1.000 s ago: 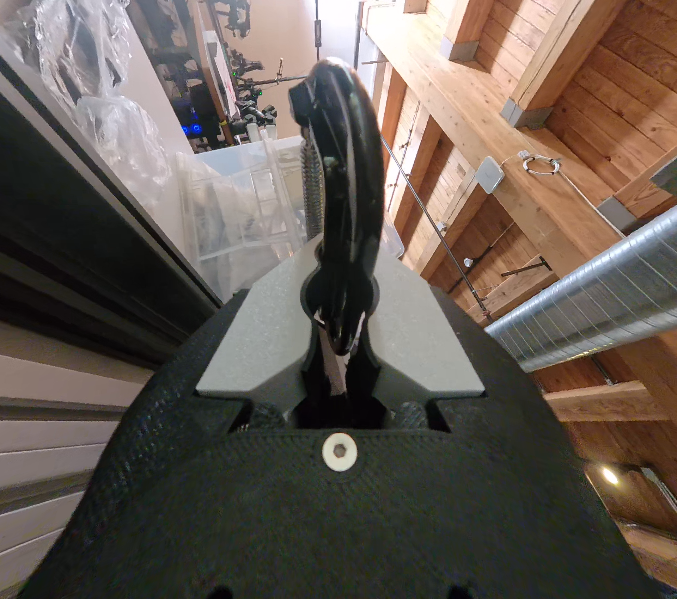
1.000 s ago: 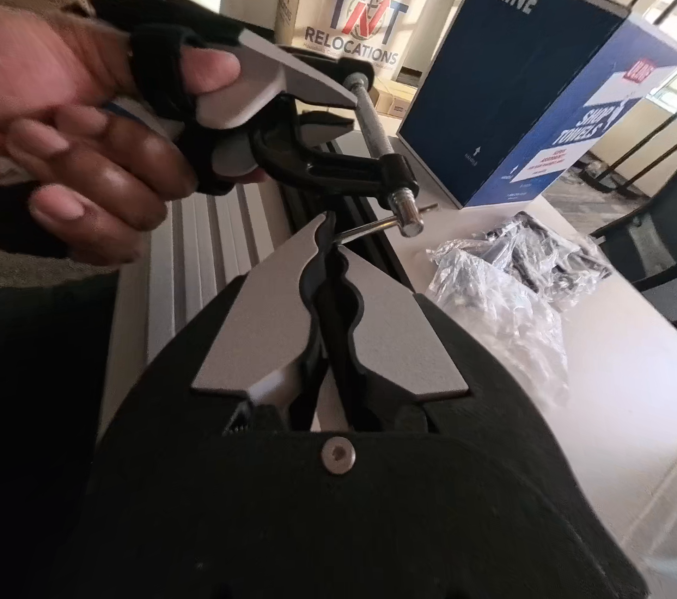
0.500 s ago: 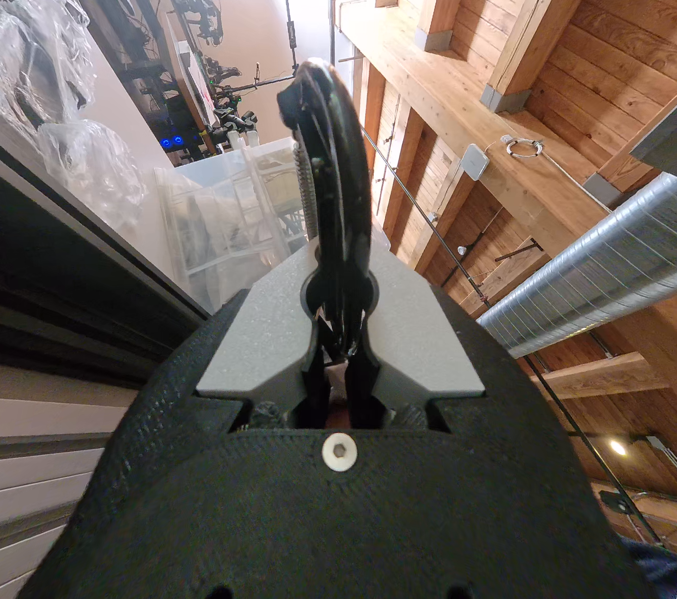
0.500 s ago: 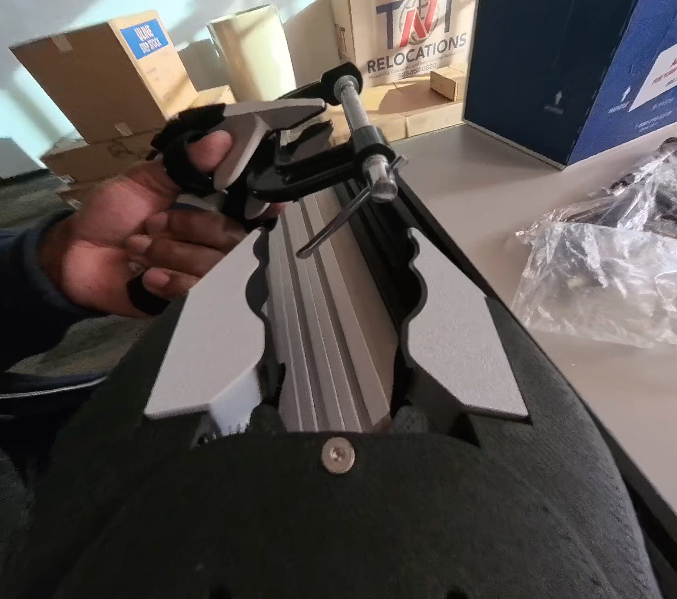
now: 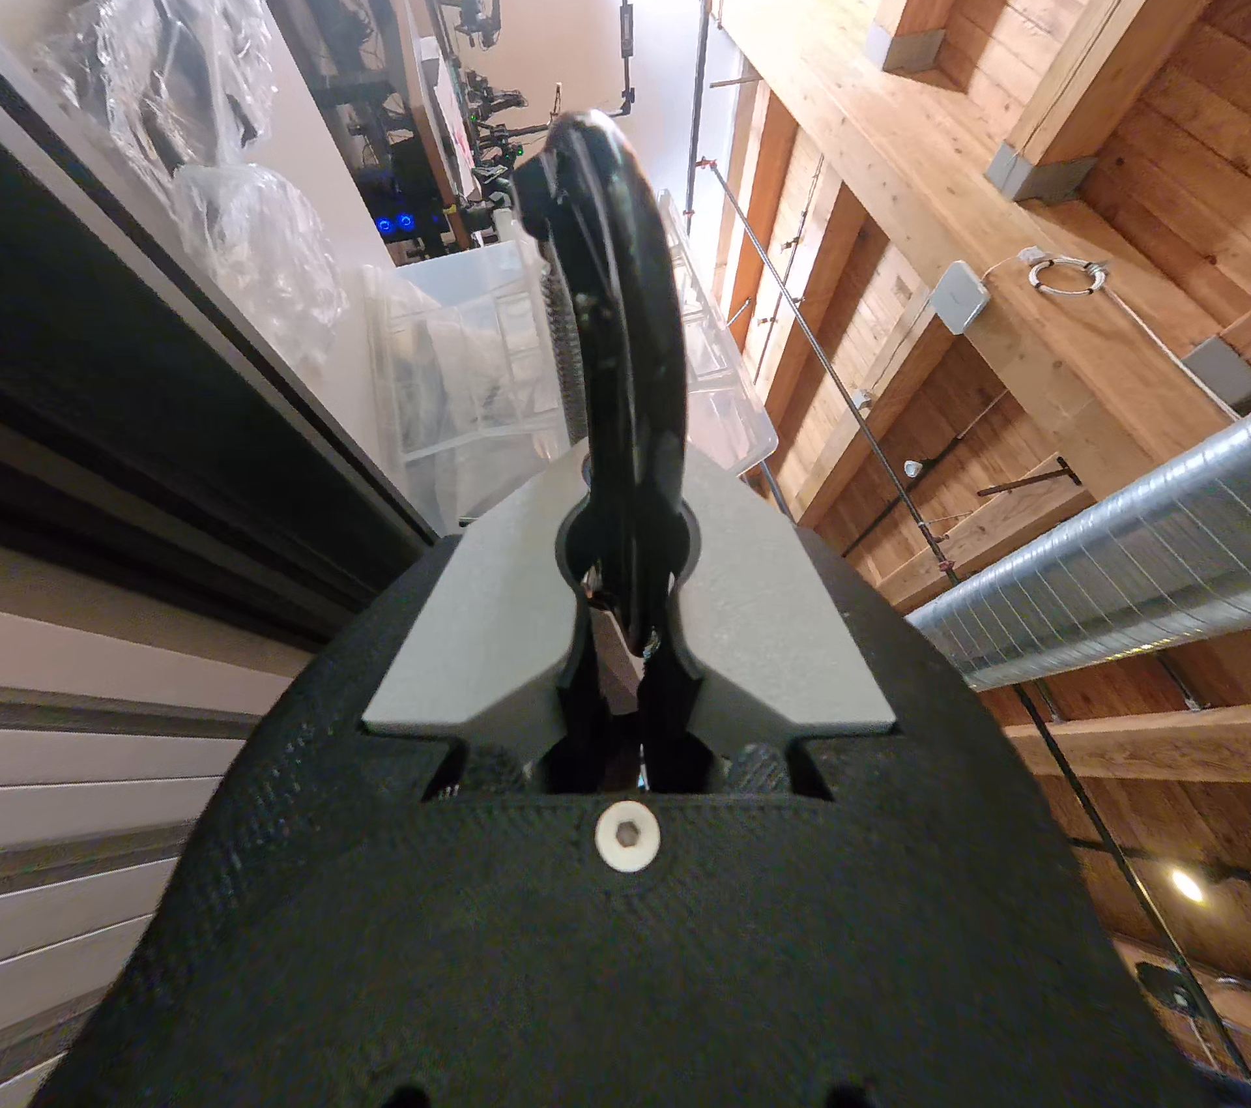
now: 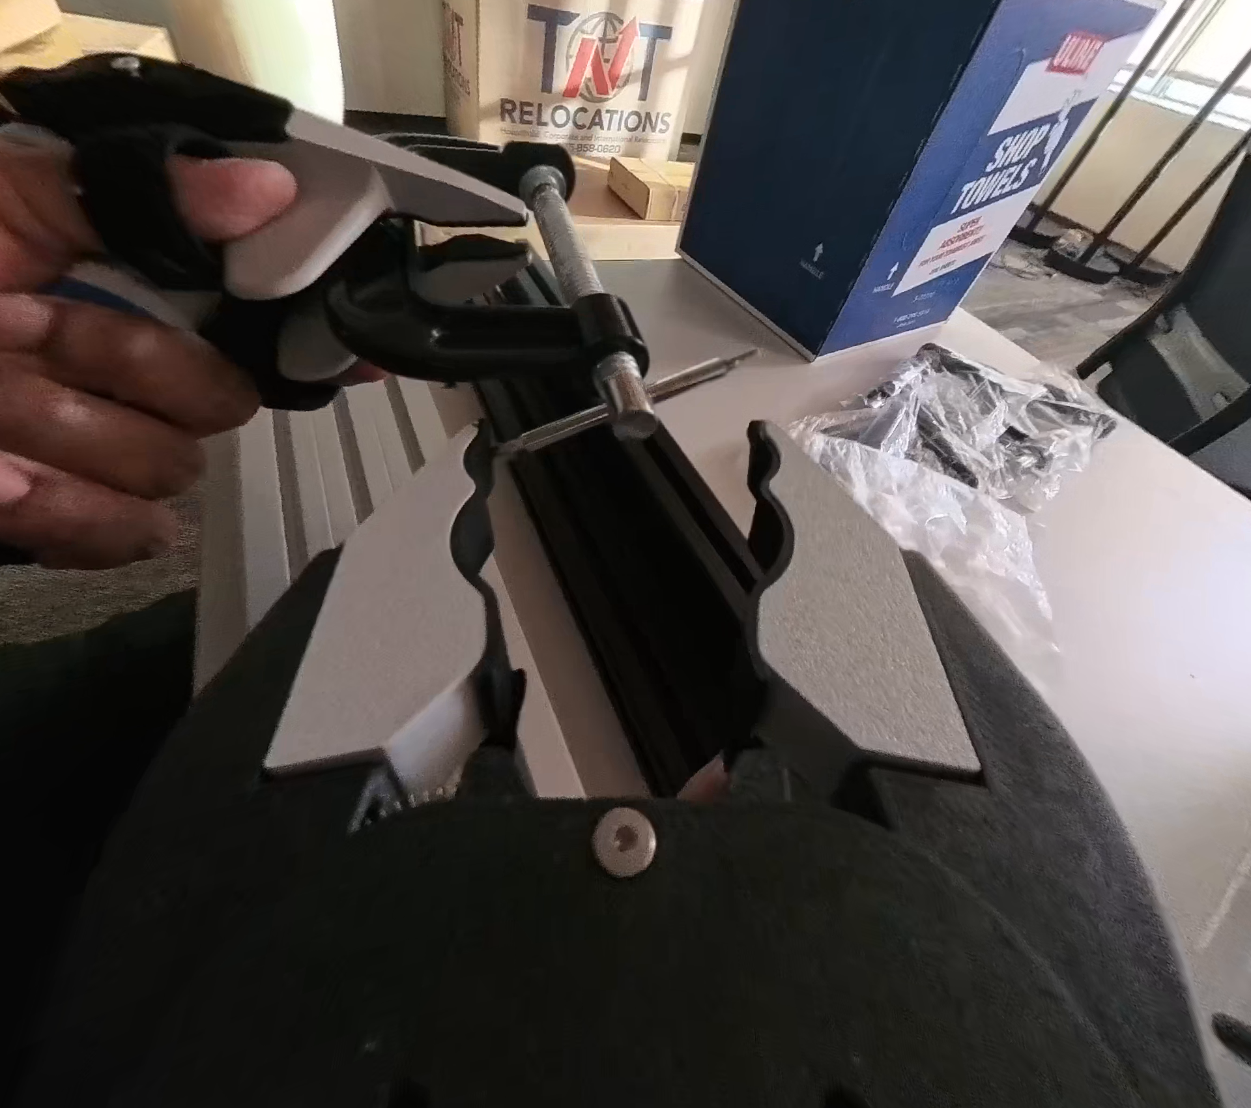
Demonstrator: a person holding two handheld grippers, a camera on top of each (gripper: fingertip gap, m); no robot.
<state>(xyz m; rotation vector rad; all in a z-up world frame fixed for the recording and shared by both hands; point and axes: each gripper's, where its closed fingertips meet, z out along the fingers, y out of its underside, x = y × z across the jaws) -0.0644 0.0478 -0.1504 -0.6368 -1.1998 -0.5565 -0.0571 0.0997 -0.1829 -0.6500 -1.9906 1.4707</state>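
While the left gripper [image 5: 626,540] points up toward a timber ceiling, its fingers are closed tight on the curved black frame of a C-clamp [image 5: 619,344], which rises out of the grip and arches away from the camera.

Item 1, C-clamp [image 6: 474,324]. Black cast frame, threaded steel screw [image 6: 575,256], thin sliding T-bar [image 6: 609,408] through the screw's head. In the right wrist view the frame is pinched between the grey fingers of the left gripper [image 6: 379,263], a person's hand [image 6: 101,330] wrapped around that tool. The screw runs diagonally, its head end low and toward the right gripper, its far end up and away. The T-bar lies crosswise to the screw, roughly level, one tip touching or very near the tip of the right gripper's left finger [image 6: 406,601].

Item 2, right gripper [image 6: 619,452]. Fingers spread wide, holding nothing. The screw head and T-bar sit just ahead of the fingertips, about on the centre line and slightly above the gap. This gripper is the free one and the nearer to the T-bar.

Item 3, bench [image 6: 1117,635]. Pale top to the right, carrying a black slotted rail [image 6: 643,567] that runs lengthwise beneath the open fingers, and grey ribbed rails [image 6: 304,452] beside it on the left.

Item 4, surroundings. Crumpled clear plastic bags [image 6: 948,439] with dark parts inside, on the bench to the right; a blue carton [image 6: 846,148] behind them; a brown cardboard box [image 6: 575,60] farther back. The left view adds a clear plastic bin [image 5: 474,371] and a silver duct [image 5: 1117,554].
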